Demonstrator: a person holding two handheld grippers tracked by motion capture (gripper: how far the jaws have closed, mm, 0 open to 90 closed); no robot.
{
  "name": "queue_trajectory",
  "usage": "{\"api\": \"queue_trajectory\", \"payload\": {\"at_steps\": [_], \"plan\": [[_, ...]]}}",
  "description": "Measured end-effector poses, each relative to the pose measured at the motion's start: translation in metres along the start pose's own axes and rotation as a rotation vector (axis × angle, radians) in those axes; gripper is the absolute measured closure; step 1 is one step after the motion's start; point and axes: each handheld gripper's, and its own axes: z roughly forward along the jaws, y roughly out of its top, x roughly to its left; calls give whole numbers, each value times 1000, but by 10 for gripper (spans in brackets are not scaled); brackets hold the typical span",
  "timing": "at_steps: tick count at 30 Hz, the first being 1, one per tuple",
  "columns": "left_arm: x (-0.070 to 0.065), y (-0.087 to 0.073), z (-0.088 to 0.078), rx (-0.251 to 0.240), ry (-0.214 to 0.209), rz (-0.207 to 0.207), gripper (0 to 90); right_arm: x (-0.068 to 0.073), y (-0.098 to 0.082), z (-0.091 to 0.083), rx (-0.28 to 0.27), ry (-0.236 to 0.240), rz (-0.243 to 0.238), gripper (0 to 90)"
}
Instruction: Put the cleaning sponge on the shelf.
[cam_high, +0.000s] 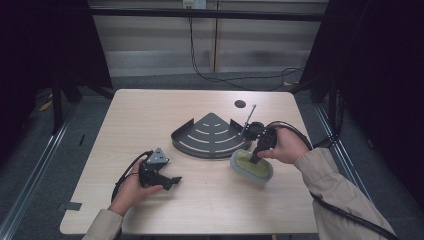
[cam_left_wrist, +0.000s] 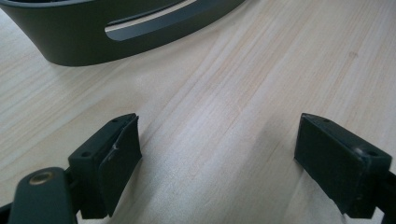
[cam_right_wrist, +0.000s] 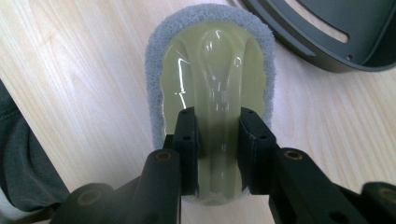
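left claw: held low in left hand, pointing toward desk centre, jaws spread wide, nothing between | right claw: gripped by right hand, tilted steeply downward, jaws drawn in and pressing on both sides of a raised ridge | forearms: both sleeved, entering from near edge

The oval scrubbing pad has a glossy, pale yellow-green plastic grip on a grey fibrous base. Beside it, the fan-shaped metal corner shelf is dark grey, cut with curved slots that show as pale stripes. The wooden table is light beige with fine straight grain. Both grippers' jaws are matt black.
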Motion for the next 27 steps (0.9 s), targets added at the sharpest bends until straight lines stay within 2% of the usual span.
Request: {"api": "queue_trajectory", "payload": {"at_steps": [2,8,19,27], "plan": [[0,0,0,3,-2,1,138,-4,0,-4,-3,-2,43,715],[0,0,0,3,-1,3,137,-11,1,-12,-5,-7,80,715],[0,0,0,4,-2,2,137,-18,6,-22,-4,-27,126,715],[0,0,0,6,1,3,137,-26,11,-31,-28,-55,161,715]]}}
